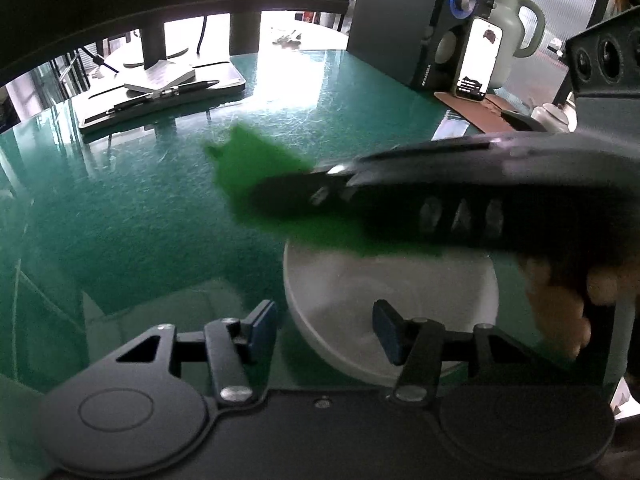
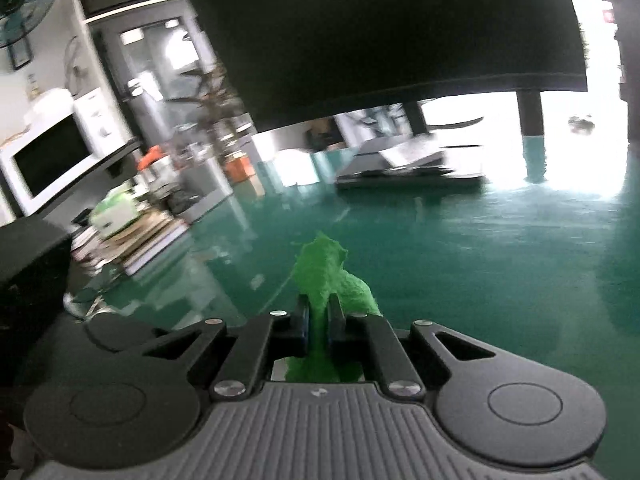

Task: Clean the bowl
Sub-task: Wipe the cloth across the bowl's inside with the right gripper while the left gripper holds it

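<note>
A white bowl (image 1: 360, 280) stands on the green glass table (image 1: 120, 220), close below my left gripper (image 1: 324, 324). That gripper is open and straddles the bowl's left rim: one blue pad hangs outside the bowl, the other over its inside, and neither visibly presses on it. My right gripper (image 1: 276, 196) reaches in from the right, blurred, over the bowl's far rim. It is shut on a crumpled green scouring cloth (image 1: 248, 160) that sticks out ahead of its tips. In the right wrist view the cloth (image 2: 328, 272) is pinched between the jaws of the right gripper (image 2: 319, 312). The bowl is hidden there.
A hand (image 1: 560, 312) holds the right gripper beside the bowl. At the back stand a monitor base with pens and a notebook (image 1: 160, 92), a speaker (image 1: 400, 20), a lit phone (image 1: 478, 60) and a kettle (image 1: 508, 20). A paper stack (image 2: 140, 240) and a microwave (image 2: 48, 160) are at the left.
</note>
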{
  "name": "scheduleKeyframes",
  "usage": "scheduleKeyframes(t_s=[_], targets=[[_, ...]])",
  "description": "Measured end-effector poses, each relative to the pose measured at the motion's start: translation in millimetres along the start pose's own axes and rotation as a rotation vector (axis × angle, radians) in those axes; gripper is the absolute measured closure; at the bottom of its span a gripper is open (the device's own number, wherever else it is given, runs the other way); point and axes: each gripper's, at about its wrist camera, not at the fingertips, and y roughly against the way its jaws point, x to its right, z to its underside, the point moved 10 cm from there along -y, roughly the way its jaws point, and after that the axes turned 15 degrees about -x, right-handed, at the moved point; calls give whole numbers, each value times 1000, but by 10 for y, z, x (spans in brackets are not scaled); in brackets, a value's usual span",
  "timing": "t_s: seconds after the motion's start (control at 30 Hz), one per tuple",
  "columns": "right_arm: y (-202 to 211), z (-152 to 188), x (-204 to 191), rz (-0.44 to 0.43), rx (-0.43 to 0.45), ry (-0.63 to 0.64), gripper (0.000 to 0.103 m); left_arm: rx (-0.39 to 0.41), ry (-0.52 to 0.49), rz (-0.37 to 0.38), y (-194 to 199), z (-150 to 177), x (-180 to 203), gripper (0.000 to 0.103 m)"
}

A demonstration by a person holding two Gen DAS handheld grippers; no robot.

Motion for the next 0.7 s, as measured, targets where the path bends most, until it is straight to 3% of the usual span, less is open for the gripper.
scheduleKeyframes(t_s=[0.13,0.33,0.43,0.7], targets=[[16,16,-59,-10,1,26,98,-2,-1,0,4,7,7,48],[191,4,368,82,33,-76,95,2,-13,3,-3,2,29,47],[209,42,332,91,42,-72,95,5,-11,3,-7,-5,32,47],[108,127,-90,-8,11,24,94,5,-4,0,-1,9,37,48]])
